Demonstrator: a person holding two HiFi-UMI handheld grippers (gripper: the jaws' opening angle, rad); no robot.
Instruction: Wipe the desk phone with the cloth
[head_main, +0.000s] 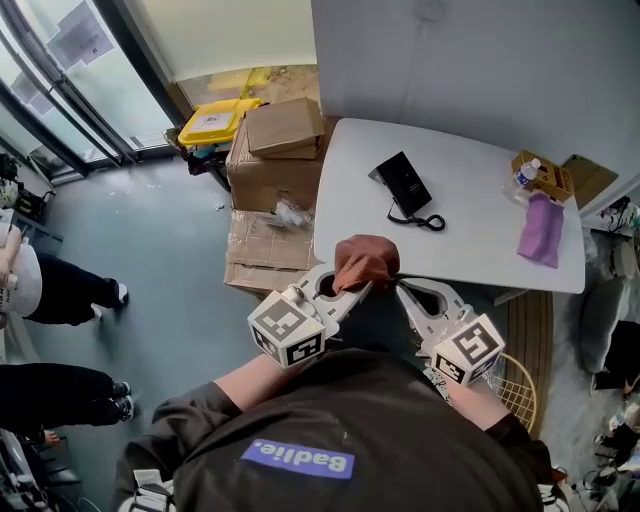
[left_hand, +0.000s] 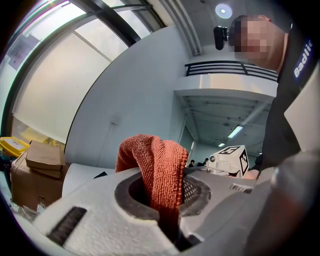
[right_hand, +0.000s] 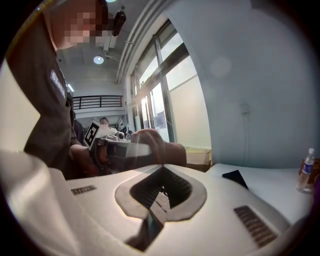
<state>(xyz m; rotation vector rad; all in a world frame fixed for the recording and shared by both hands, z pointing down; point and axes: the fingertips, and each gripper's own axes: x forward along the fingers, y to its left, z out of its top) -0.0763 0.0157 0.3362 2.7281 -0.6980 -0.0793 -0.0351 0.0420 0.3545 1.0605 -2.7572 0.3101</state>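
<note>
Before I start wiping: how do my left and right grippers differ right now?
The left gripper is shut on the rust-orange cloth; the right gripper is shut on nothing. In the head view the left gripper angles rightward, the right gripper leftward, tips converging. Both hover at the near edge of the white table, short of the black desk phone.

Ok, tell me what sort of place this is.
Probably an office or workshop-like hall: a white table with a black desk phone, stacked cardboard boxes on the floor beside it, and tall windows along one side.
</note>
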